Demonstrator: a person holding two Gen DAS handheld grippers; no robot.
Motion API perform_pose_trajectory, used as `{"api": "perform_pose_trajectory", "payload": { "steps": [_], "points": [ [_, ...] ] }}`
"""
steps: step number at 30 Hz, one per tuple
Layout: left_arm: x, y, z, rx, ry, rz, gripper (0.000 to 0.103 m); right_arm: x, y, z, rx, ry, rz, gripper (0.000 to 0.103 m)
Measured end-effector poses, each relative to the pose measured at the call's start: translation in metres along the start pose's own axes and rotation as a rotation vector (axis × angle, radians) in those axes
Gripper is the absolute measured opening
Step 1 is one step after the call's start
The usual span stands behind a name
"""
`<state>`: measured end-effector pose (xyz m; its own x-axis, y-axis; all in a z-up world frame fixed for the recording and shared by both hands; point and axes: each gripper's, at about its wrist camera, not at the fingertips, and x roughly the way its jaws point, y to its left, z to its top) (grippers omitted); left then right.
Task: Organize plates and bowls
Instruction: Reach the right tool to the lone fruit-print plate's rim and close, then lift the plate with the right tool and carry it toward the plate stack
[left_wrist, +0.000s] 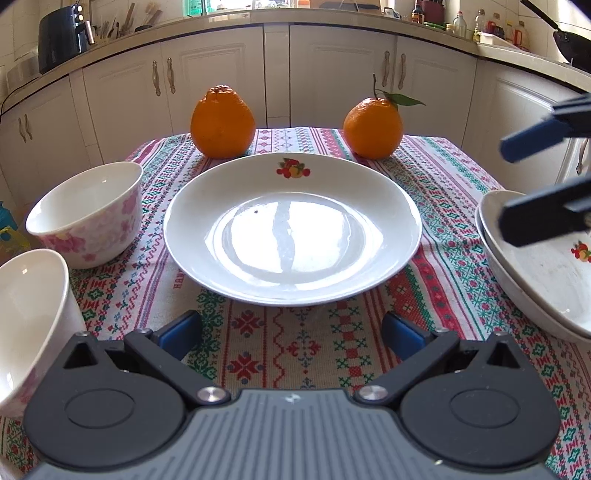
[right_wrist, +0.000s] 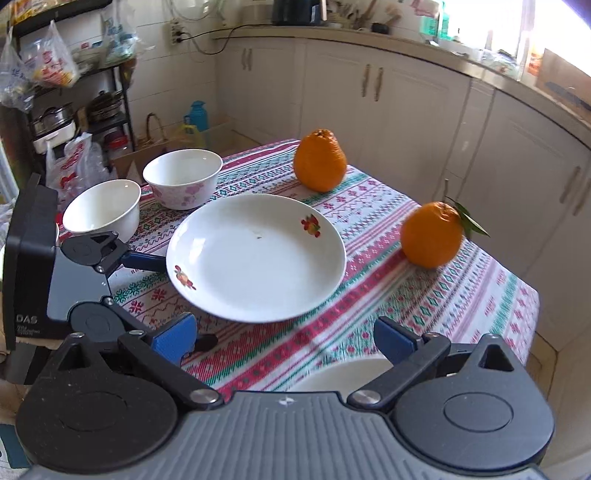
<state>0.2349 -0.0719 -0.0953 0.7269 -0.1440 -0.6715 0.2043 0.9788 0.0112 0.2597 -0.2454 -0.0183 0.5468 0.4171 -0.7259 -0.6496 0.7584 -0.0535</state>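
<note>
A white plate (left_wrist: 291, 229) (right_wrist: 255, 258) with fruit prints lies in the middle of the patterned tablecloth (left_wrist: 295, 354). My left gripper (left_wrist: 291, 332) (right_wrist: 175, 301) is open, its blue pads just short of the plate's near rim and nothing between them. A floral bowl (left_wrist: 88, 214) (right_wrist: 183, 177) and a plain white bowl (left_wrist: 33, 325) (right_wrist: 101, 208) stand to the left of the plate. A stack of plates (left_wrist: 535, 266) (right_wrist: 343, 373) sits at the right. My right gripper (left_wrist: 517, 181) (right_wrist: 286, 339) hangs open and empty above that stack.
Two oranges (left_wrist: 222, 122) (left_wrist: 373, 127) stand at the table's far side, one with a leaf (right_wrist: 431, 234). White kitchen cabinets (left_wrist: 277, 74) run close behind the table. A rack with pots and bags (right_wrist: 74, 110) stands beyond the bowls.
</note>
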Motion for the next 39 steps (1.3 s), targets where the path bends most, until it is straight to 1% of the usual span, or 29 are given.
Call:
{"api": "perform_pose_trajectory", "payload": {
  "steps": [4,7,10,15,20,22,25,26,28,30,33,37,39],
  "points": [
    [0.002,-0.001,0.003,0.012,0.001,0.003,0.102,0.023,-0.013,0.016,-0.028,0.028,0.063,0.103],
    [0.005,0.001,0.004,0.012,0.007,-0.019,0.102,0.042,-0.025,0.028,-0.032,0.046,0.105,0.103],
    [0.006,0.004,0.005,0.013,0.006,-0.013,0.102,0.061,-0.036,0.041,-0.033,0.067,0.143,0.103],
    [0.007,0.004,0.008,0.027,0.001,0.000,0.102,0.091,-0.048,0.065,-0.055,0.087,0.188,0.103],
    [0.008,0.005,0.011,0.028,0.003,-0.009,0.100,0.123,-0.056,0.082,-0.079,0.113,0.227,0.102],
    [0.008,0.005,0.011,0.030,-0.003,-0.007,0.100,0.135,-0.061,0.085,-0.070,0.127,0.249,0.099],
    [0.009,0.006,0.012,0.032,-0.004,-0.003,0.100,0.151,-0.068,0.089,-0.048,0.144,0.287,0.087],
    [0.009,0.006,0.012,0.031,-0.004,-0.002,0.098,0.156,-0.070,0.089,-0.041,0.148,0.299,0.083],
    [0.008,0.008,0.013,0.030,-0.007,-0.005,0.094,0.162,-0.073,0.090,-0.033,0.150,0.321,0.080],
    [0.006,0.006,0.012,0.030,-0.006,-0.012,0.093,0.166,-0.075,0.091,-0.022,0.153,0.347,0.074],
    [0.006,0.006,0.011,0.033,-0.008,-0.013,0.093,0.171,-0.079,0.092,-0.003,0.152,0.391,0.071],
    [0.006,0.007,0.012,0.034,-0.010,-0.015,0.093,0.177,-0.082,0.092,0.020,0.162,0.436,0.069],
    [0.005,0.007,0.012,0.039,-0.013,-0.016,0.093,0.178,-0.083,0.091,0.027,0.161,0.446,0.069]
  ]
}}
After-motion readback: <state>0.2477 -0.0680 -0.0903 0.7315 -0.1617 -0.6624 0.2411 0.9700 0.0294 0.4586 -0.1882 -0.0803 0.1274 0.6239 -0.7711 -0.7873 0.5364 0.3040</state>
